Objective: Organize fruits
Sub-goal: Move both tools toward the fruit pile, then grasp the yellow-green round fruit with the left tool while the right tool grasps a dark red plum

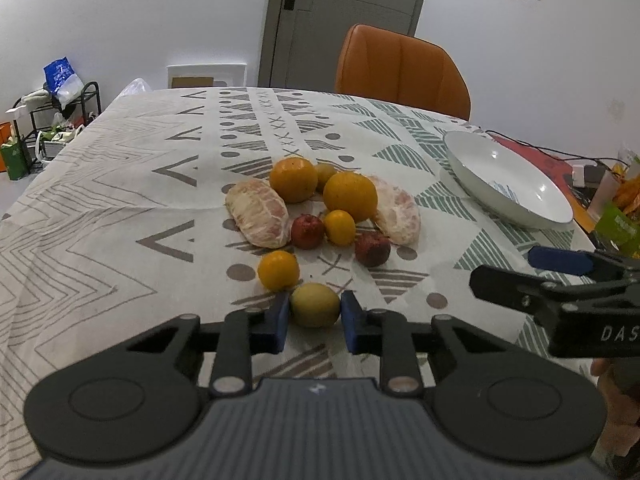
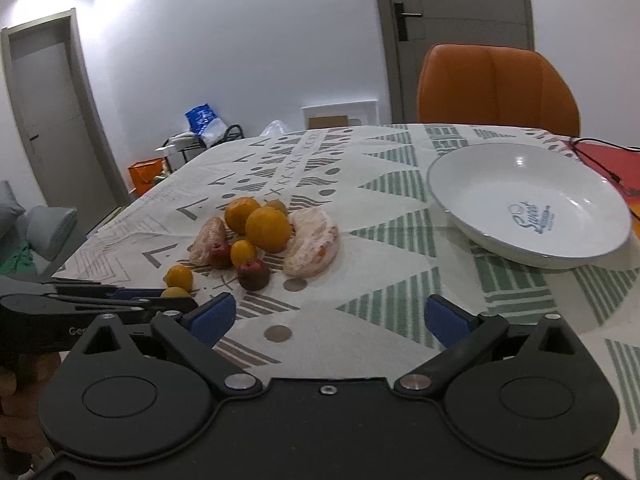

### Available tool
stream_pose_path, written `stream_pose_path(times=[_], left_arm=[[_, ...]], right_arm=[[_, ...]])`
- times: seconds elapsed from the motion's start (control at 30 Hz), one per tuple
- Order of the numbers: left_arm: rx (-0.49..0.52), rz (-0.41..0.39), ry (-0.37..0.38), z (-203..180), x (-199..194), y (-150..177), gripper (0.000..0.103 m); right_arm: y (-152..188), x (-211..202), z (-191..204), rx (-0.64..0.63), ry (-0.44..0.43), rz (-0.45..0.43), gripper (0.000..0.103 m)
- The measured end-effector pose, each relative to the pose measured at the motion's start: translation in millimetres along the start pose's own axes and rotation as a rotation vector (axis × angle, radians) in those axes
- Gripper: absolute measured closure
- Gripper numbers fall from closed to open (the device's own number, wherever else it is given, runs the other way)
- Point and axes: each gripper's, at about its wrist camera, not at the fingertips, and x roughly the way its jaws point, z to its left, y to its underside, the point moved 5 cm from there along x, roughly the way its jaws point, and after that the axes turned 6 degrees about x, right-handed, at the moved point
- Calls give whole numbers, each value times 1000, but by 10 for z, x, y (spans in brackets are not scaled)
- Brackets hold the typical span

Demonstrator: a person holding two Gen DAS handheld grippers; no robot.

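A heap of fruit lies mid-table: two large oranges (image 1: pixel 350 196), two peeled pomelo pieces (image 1: pixel 258 213), two dark red fruits (image 1: pixel 307 231) and small oranges (image 1: pixel 278 270). At the near edge of the heap sits a yellow-green fruit (image 1: pixel 315 305), still on the cloth. My left gripper (image 1: pixel 314 316) is shut on it, one blue pad against each side. A white plate (image 2: pixel 480 192) with a blue print stands empty to the right. My right gripper (image 2: pixel 330 316) hovers open over bare cloth, right of the heap, with nothing between its fingers.
A patterned tablecloth (image 1: pixel 120 184) covers the table. An orange chair (image 1: pixel 400 68) stands at the far edge. Cables, packets and a red mat (image 1: pixel 532 152) crowd the right side behind the plate. A shelf with bags (image 1: pixel 52 112) stands on the floor at the left.
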Motion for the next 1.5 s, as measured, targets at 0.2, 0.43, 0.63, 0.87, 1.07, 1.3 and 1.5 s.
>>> stream_pose_path(times=[0.2,0.43,0.63,0.87,1.07,1.3,1.5], left_arm=[[-11,-8,-8,94,-46,-40,77],[-33,-22,-32,275,-114,-74,77],[-51,-31,-57,449,-149,-110,77],[-86,-42,-73,634,-199,-120,77],[-95,-45,-85,713,-223,-128,77],[-66,-59,-74,603,-206,-203,77],[-34,-69,-46,394,-154,-293,77]], right_arm=[[-18,148,110,-7,-45,39,26],[-54,309,268,-17,-94,72,39],[-79,433,417,-40,-121,93,47],[-95,607,577,-80,-101,113,57],[-125,665,570,-93,-75,111,79],[-204,533,477,-78,-72,70,79],[-265,401,321,-59,-56,39,79]])
